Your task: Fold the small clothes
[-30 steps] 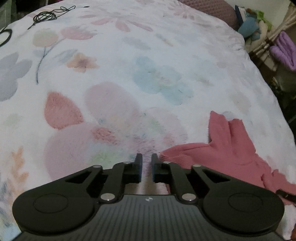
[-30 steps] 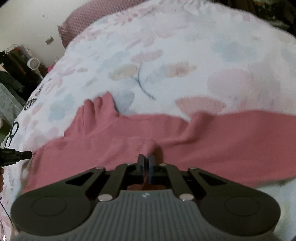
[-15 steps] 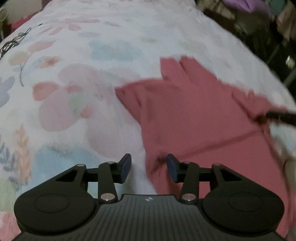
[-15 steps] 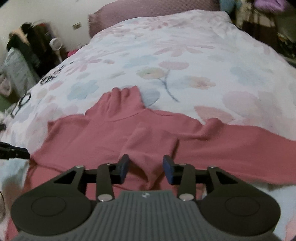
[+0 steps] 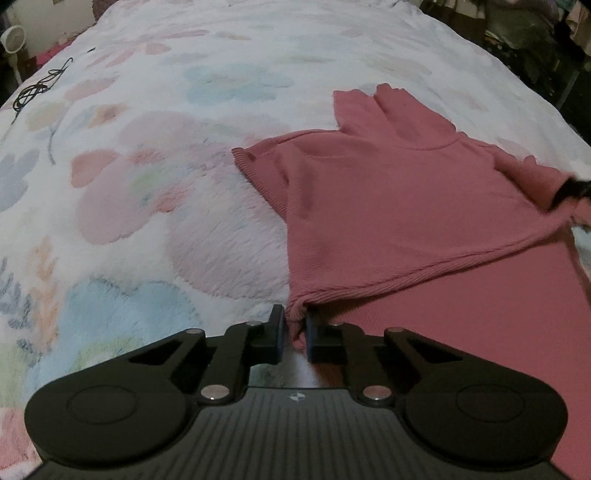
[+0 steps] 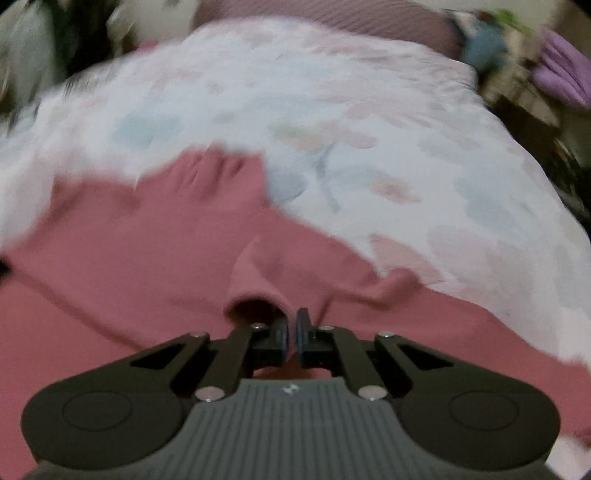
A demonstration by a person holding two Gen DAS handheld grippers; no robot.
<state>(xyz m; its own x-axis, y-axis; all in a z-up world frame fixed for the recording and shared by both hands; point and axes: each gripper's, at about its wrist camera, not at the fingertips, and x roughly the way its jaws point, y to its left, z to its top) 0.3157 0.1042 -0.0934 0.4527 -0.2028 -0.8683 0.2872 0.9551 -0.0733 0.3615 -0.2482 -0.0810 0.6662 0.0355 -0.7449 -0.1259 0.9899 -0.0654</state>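
A pink ribbed top [image 5: 406,206] lies on the flowered blanket [image 5: 166,177], its collar pointing away and its near side folded over. My left gripper [image 5: 295,332] is closing, and a corner of the folded hem sits pinched between its pads. The right wrist view is blurred: the same pink top [image 6: 129,258] spreads across it, with a rolled sleeve cuff [image 6: 255,295] just ahead. My right gripper [image 6: 291,332] is shut, its pads together on the cuff's right edge. A dark gripper tip [image 5: 572,188] shows at the top's far right edge.
A black cable [image 5: 37,86] lies on the blanket at the far left, near a small white fan [image 5: 13,37]. A mauve pillow [image 6: 332,22] sits at the bed's head. Purple fabric [image 6: 565,74] and dark clutter line the bed's side.
Both grippers opened wide half a second ago and have shut again on the top. The left gripper slid from bare blanket onto the folded hem. The right view has rolled and blurred.
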